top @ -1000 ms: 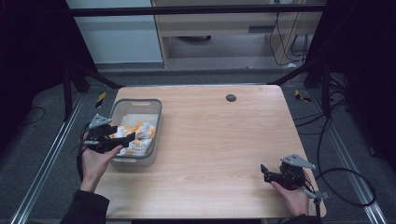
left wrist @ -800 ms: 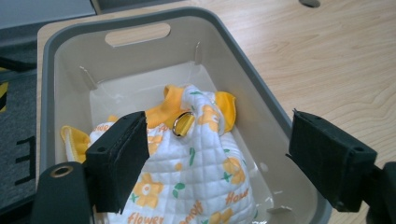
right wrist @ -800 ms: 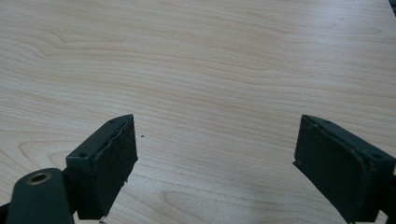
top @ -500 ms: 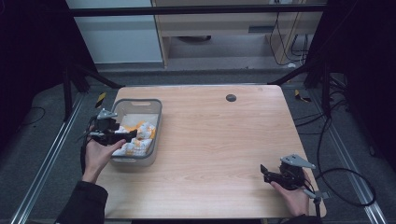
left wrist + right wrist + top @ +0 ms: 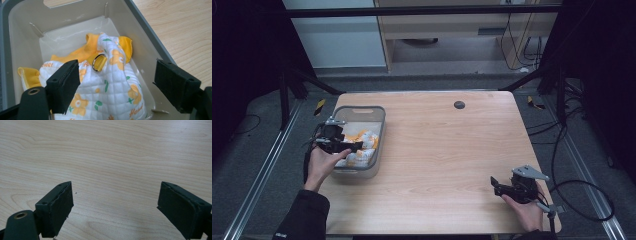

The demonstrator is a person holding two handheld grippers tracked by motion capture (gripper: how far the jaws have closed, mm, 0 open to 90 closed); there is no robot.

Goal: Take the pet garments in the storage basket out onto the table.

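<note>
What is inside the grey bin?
The bin holds a quilted white garment with yellow flowers, yellow trim and a metal ring. Anything beneath the garment is covered.

Quilted white-and-orange floral garment (image 5: 110, 85) bunched in grey bin (image 5: 147, 47).

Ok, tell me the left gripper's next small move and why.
Probably lower the left gripper onto the quilted garment and close. Its jaws stand open above the cloth, one over the floral fabric and the other near the bin wall, gripping nothing yet. The garment lies bunched in the bin, its metal ring on top. The right gripper is open over the table.
</note>
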